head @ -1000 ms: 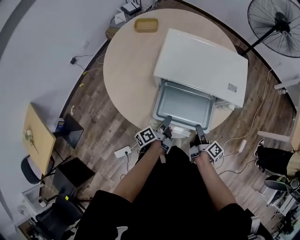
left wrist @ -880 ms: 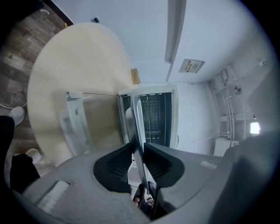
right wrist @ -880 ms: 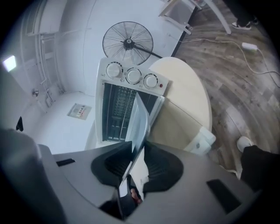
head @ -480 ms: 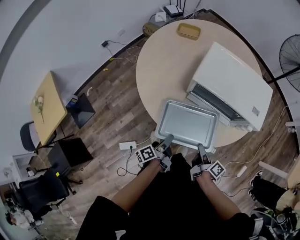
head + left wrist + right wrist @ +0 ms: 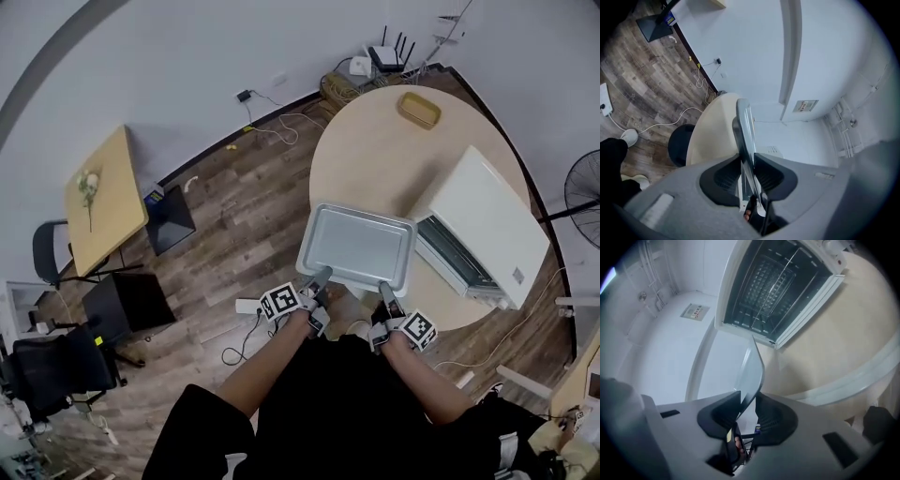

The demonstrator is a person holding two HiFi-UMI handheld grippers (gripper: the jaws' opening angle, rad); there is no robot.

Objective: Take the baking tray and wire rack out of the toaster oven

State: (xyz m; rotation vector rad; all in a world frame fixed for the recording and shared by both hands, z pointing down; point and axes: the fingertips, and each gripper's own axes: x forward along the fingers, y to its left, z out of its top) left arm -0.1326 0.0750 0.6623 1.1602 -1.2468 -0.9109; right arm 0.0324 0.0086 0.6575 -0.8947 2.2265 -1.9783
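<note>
1. Both claws have pulled the baking tray [image 5: 358, 248] back since a second ago. Then it sat half in the mouth of the toaster oven [image 5: 487, 225]; now it is fully clear of it, with the oven at its 3 o'clock.
2. The left claw [image 5: 317, 279] is clamped narrow on the tray's near rim toward 7 o'clock. In the left gripper view the thin metal edge runs straight between its pads.
3. The right claw [image 5: 384, 292] pinches the same rim toward 5 o'clock, its jaws also narrow on the metal.
4. The tray is empty, just bare grey metal. It lies over the round tabletop [image 5: 375, 159] at the edge nearest me, with its near corners out past that edge. I cannot tell whether it touches the wood.
5. The oven door hangs open, and the right gripper view shows the wire rack [image 5: 776, 280] inside the cavity.
6. A shallow yellow dish [image 5: 419, 110] sits at the tabletop's 12 o'clock, well apart from the tray. I cannot make out anything in it.
7. A small sticker [image 5: 517, 275] sits on the oven's top near a corner, and a sign [image 5: 805, 105] shows on the wall in the left gripper view. Both are too small for me to read.
</note>
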